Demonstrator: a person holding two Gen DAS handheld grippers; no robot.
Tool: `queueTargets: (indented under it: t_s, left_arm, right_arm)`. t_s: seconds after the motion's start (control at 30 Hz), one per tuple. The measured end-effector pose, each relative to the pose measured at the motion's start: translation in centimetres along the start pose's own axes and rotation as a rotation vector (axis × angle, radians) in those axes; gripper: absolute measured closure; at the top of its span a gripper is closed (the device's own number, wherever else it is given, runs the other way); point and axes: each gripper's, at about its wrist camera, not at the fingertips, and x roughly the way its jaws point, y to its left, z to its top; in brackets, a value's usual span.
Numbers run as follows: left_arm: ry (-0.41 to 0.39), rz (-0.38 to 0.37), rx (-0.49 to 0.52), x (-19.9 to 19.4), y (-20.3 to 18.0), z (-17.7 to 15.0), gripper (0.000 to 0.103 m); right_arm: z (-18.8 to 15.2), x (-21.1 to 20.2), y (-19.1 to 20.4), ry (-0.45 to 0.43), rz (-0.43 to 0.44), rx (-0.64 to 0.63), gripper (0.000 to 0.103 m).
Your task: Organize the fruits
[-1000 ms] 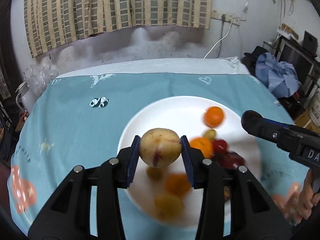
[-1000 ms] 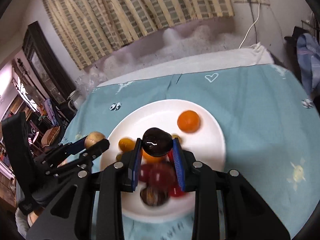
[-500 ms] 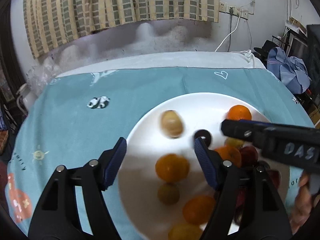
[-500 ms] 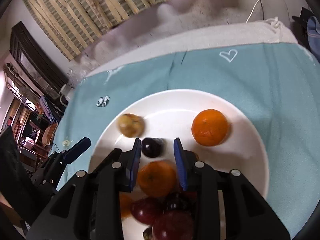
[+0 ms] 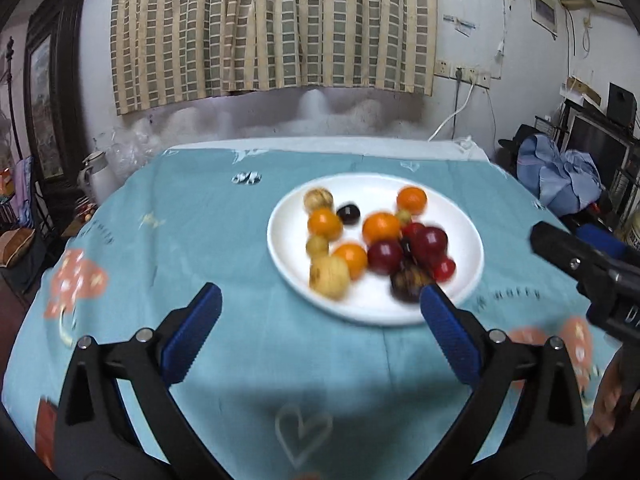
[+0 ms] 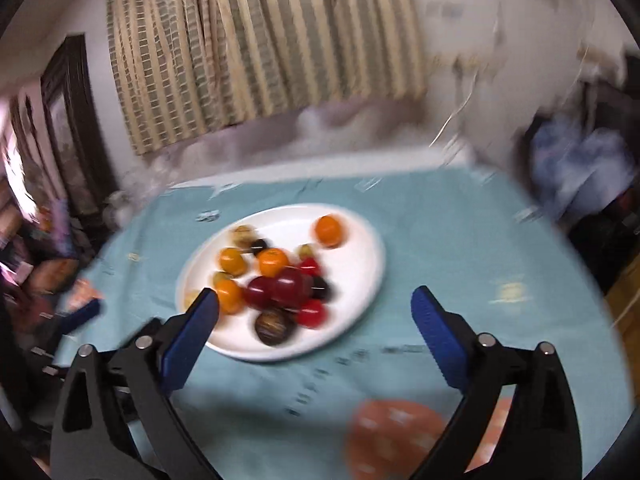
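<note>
Up close, the left gripper (image 5: 318,304) is black angular plastic with ribbed blue pads (image 5: 194,330) on its fingers; the jaws stand wide apart with nothing between them, hovering above the teal tablecloth (image 5: 180,240) on the near side of the plate. Likewise the right gripper (image 6: 316,308) is of the same build, its jaws spread and empty, held over the cloth with its left finger overlapping the plate's near rim in its own view; in the left view its dark body juts in from the right edge. Beyond them lies a round, smooth white plate (image 5: 288,208) flat on the cloth, which is soft fabric printed with hearts and orange patches. On the plate sit the fruits: four glossy oranges (image 5: 411,200), two dull yellowish-brown round fruits (image 5: 318,200), a small dark plum (image 5: 348,213), a cluster of shiny dark red fruits (image 5: 430,240) packed touching one another, and a brownish striped one (image 5: 406,280) nearest the near rim. Both views are motion-blurred, the right one heavily. Behind the table hangs a checked beige and grey curtain (image 5: 272,28) in loose folds
</note>
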Motion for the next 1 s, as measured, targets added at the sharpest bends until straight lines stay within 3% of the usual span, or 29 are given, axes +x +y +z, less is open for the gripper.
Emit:
queueTargets:
  t_s: [0.13,0.3,0.47,1.0]
  left_arm:
    - [0.009,0.114,0.013,-0.8,0.0,-1.9,0.002]
    - [0.002,0.040,-0.035,-1.2,1.3,-1.6,0.002]
    - [0.007,0.039,-0.013,-1.2,0.9,-1.6,0.002]
    - [0.008,0.030,-0.006,-1.3,0.6,-1.5,0.002]
  right_arm:
    - [-1.6,-0.3,-0.8,0.025,0.016,0.002,0.001]
    - [-3.0,0.4,0.3,0.082,0.018,-0.025,0.001]
    - [-4.0,1.0,1.5,0.101,-0.004,-0.084,0.001]
    - [-4.1,0.2,1.6,0.097,0.012,-0.074,0.001]
